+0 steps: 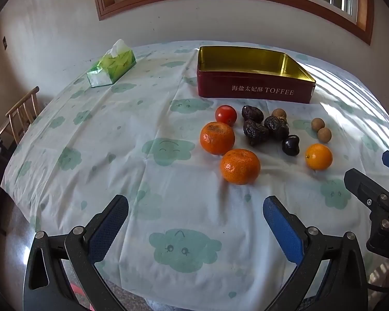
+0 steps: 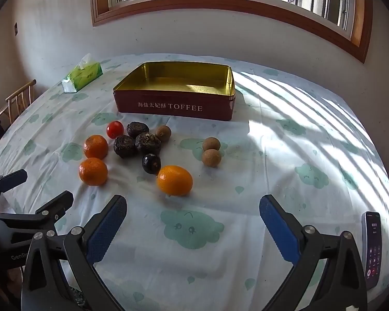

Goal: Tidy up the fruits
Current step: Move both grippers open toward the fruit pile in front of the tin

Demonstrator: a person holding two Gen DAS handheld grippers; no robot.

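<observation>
The right gripper (image 2: pixel 193 204) hangs over the cloud-print tablecloth (image 2: pixel 285 155) with its blue-padded jaws spread wide and nothing between them. Just beyond them lies an orange (image 2: pixel 174 180). Farther left sit two mandarins (image 2: pixel 93 171), a cherry tomato (image 2: pixel 115 129) and a cluster of dark wrinkled fruits (image 2: pixel 137 141); two brown longans (image 2: pixel 211 154) touch each other to the right. The red toffee tin (image 2: pixel 173 107) stands open and empty at the far side. A phone (image 2: pixel 372 248) lies near right, a tissue box (image 2: pixel 82 76) far left. The left gripper (image 2: pixel 33 189) shows at the left edge.
</observation>
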